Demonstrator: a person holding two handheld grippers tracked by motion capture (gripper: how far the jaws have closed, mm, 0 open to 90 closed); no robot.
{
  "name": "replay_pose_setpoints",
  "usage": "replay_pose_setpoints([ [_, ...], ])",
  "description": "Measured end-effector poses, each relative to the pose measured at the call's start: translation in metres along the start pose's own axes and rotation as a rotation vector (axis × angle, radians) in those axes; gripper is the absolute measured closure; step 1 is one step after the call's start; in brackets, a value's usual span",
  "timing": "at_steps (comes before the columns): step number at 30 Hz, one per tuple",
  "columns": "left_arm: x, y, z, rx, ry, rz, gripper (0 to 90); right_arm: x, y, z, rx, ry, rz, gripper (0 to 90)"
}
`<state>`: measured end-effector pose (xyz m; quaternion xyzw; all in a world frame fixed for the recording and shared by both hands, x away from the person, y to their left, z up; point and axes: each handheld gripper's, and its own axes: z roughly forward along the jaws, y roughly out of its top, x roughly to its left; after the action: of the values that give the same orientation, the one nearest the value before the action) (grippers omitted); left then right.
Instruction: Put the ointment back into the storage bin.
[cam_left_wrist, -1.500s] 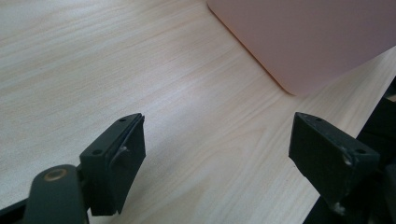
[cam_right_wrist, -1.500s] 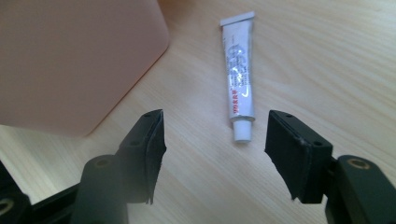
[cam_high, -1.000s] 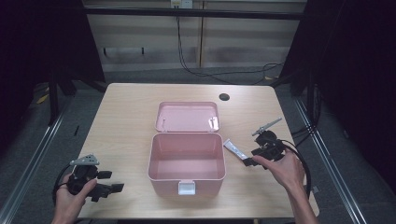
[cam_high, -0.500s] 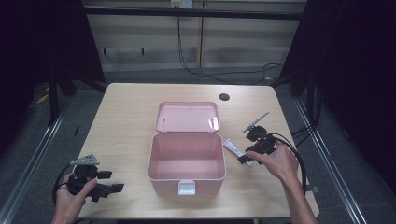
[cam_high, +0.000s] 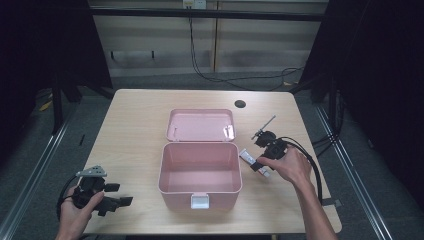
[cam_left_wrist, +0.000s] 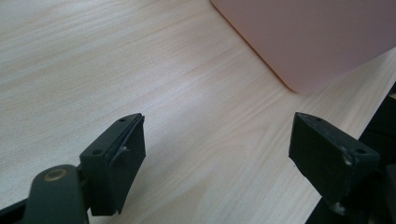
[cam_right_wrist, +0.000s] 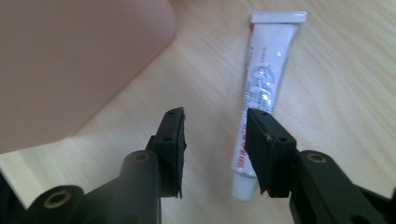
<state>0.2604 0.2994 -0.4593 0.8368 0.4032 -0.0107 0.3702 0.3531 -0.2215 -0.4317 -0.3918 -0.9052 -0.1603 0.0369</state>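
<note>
Two hand-held grippers work at a pale wooden tabletop (cam_high: 140, 125) on which a pink plastic box (cam_high: 199, 175) stands open, its lid (cam_high: 201, 125) thrown back flat on the far side and a white latch (cam_high: 199, 201) on its near wall.

The right gripper (cam_high: 259, 165) is low over the tabletop just right of the box. Its jaws have just been closing, but they stand apart with bare wood between them. In the right gripper view, a white squeeze tube (cam_right_wrist: 261, 88) with red and grey print lies flat on the tabletop. Its flat crimped end points away, and its capped end lies partly under the right-hand jaw, so the tube is beside the gap rather than inside it. No pad presses on it. In the high view, the tube (cam_high: 247, 156) lies just right of the box, close to the gripper's tips.

The left gripper (cam_high: 120, 202) rests in the person's left hand (cam_high: 80, 205) at the near left corner of the tabletop, well apart from the box. Its jaws are spread wide with nothing between them, and a corner of the pink box (cam_left_wrist: 317, 37) shows beyond them.
</note>
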Motion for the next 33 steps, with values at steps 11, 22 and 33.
replay_pose_setpoints([
  [11, 0.000, 0.000, 0.000, 0.001, -0.008, 0.003, 18.6, -0.007, 0.011, 0.012, 0.043, -0.055, -0.013, 63.0],
  [22, 0.000, 0.000, 0.001, 0.013, -0.020, 0.010, 18.5, -0.010, 0.015, 0.025, 0.100, -0.084, -0.008, 64.6],
  [33, 0.000, 0.000, 0.000, 0.015, -0.016, 0.011, 18.5, -0.012, 0.015, 0.036, 0.133, -0.085, -0.002, 68.4],
])
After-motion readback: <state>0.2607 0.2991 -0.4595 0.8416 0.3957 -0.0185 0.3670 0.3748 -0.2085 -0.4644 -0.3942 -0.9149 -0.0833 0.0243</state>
